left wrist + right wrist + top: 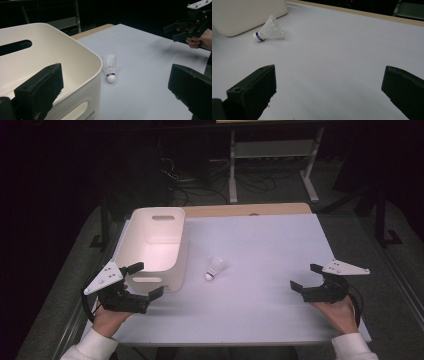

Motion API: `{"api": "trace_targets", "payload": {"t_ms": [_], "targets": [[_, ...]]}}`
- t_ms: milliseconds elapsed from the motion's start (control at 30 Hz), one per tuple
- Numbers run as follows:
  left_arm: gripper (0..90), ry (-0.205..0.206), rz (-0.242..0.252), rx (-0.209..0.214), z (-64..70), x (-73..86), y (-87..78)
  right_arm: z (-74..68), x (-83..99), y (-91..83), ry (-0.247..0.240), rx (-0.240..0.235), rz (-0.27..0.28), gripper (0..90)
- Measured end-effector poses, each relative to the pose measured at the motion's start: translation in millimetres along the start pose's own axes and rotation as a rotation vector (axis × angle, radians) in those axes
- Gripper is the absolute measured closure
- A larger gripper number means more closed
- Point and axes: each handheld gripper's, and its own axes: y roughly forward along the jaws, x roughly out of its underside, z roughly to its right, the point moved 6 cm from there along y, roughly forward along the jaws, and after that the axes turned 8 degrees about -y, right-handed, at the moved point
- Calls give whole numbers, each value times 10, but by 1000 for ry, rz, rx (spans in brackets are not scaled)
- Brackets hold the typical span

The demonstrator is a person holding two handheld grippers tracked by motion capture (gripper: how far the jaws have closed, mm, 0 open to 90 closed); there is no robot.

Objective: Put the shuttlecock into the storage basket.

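A white shuttlecock (pixel 214 268) (pixel 110 66) (pixel 268 30) lies on its side on the white table top (pixel 260 250), just right of a white plastic bin (pixel 152 247) (pixel 45 67) (pixel 244 15). My left gripper (pixel 145 280) (pixel 115 100) is open at the bin's near corner, one jaw over the bin's rim and the other outside it. At the table's right side, well away from the shuttlecock, my right gripper (pixel 306 276) (pixel 329 92) (pixel 178 31) stands open with nothing between its jaws.
The bin has handle slots and looks empty inside. Beyond the table's wooden far edge (pixel 250 210) a white frame (pixel 272 155) and cables (pixel 200 180) sit on a dark floor. Bare table top lies between the two grippers.
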Motion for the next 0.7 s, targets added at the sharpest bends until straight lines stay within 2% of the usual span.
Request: {"api": "trace_targets", "payload": {"t_ms": [100, 200, 333, 433, 500, 600, 700], "targets": [[0, 2, -9, 11, -14, -32, 21, 2, -1, -1, 0, 0, 3, 0], [0, -20, -7, 21, -21, -77, 58, 2, 6, -5, 2, -2, 2, 0], [0, -4, -40, 21, -27, -101, 133, -1, 7, -5, 1, -2, 2, 0], [0, -1, -69, 21, -36, -126, 177, -10, 9, -3, 2, -5, -1, 0], [0, -13, -85, 21, -22, -160, 217, -11, 12, -2, 4, -6, -2, 0], [0, -2, -111, 23, -11, -194, 255, -6, 14, -4, 2, -5, 0, 0], [0, 1, -120, 27, 7, -223, 280, -14, 12, -6, 8, -6, 3, 0]]}}
